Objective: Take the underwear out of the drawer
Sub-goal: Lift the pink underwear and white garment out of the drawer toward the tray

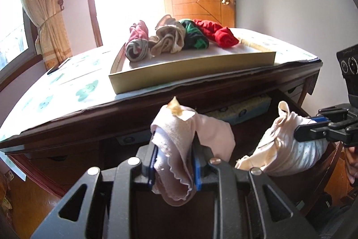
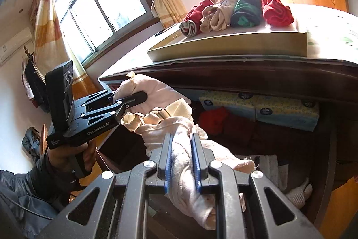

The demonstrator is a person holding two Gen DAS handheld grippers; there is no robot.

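A shallow cardboard tray (image 1: 192,75) sits on the patterned cloth-covered top of the dark wooden dresser (image 1: 67,91). Four rolled garments lie side by side at the tray's far end: a pink-and-grey roll (image 1: 137,41) on the left, then a beige roll (image 1: 167,38), a green-and-black roll (image 1: 194,35) and a red roll (image 1: 216,31) on the right. Below the top, the open wooden drawer (image 2: 322,149) holds patterned tissue packs (image 2: 259,106) at its back, a loose red garment (image 2: 212,118) before them. In front of the drawer, the left gripper (image 1: 173,162) clamps a pale pink underwear (image 1: 176,138); to its right the right gripper (image 2: 181,160) clamps a cream dotted underwear (image 2: 185,162)
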